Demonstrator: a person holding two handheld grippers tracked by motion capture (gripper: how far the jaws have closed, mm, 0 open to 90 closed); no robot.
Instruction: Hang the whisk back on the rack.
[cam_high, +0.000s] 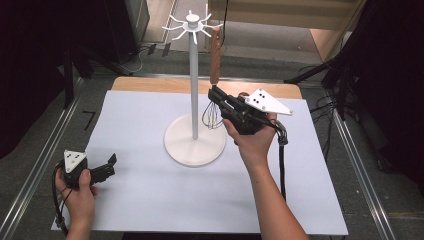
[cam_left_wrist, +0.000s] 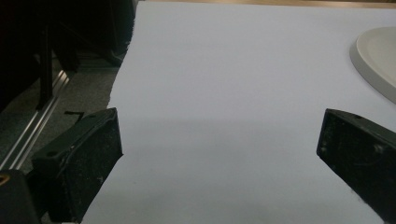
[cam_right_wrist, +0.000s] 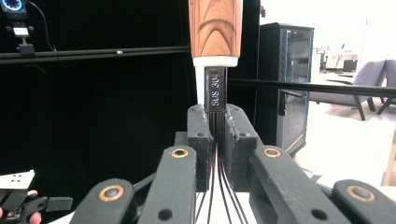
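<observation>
Whisk (cam_high: 215, 75) in right tool (cam_high: 218, 97)

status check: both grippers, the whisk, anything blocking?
Right gripper shut on whisk just below its wooden handle, whisk hanging at the white stand. Left gripper open, empty, low over the white table. Nothing in the way.

A lab or recording studio is showing here; black curtains (cam_high: 30, 60) are hanging beyond the left tool (cam_high: 102, 170); a ring-lit camera (cam_right_wrist: 13, 5) is sitting on a dark rail (cam_right_wrist: 93, 52) up left of the right tool (cam_right_wrist: 217, 123); aluminium framing (cam_high: 45, 145) is edging the paper-covered table (cam_high: 150, 200); an equipment cabinet (cam_right_wrist: 292, 84) is standing to its right.
</observation>
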